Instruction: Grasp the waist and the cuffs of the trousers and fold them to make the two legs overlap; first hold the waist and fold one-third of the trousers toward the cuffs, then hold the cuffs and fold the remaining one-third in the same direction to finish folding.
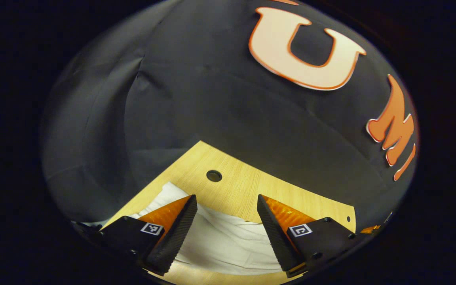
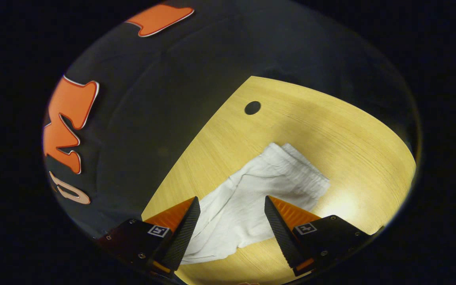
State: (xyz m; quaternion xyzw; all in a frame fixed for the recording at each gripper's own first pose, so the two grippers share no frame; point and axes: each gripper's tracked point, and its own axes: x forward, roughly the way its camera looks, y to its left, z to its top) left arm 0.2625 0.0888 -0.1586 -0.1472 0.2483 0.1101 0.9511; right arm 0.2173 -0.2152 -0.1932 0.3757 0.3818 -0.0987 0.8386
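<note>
My left claw (image 1: pixel 226 221) and right claw (image 2: pixel 232 223) both hang spread wide with nothing between the fingers, above the white trousers (image 2: pixel 251 194), which lie rumpled on the wooden desk (image 2: pixel 331 130).

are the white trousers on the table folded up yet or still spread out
Not folded into thirds. The trousers lie long and rumpled on the table, waistband end away from the open right gripper. Whether the legs overlap, cannot tell.

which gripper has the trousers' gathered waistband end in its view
The right gripper: past it the white trousers end in a gathered waistband. The left gripper faces plain cloth.
</note>
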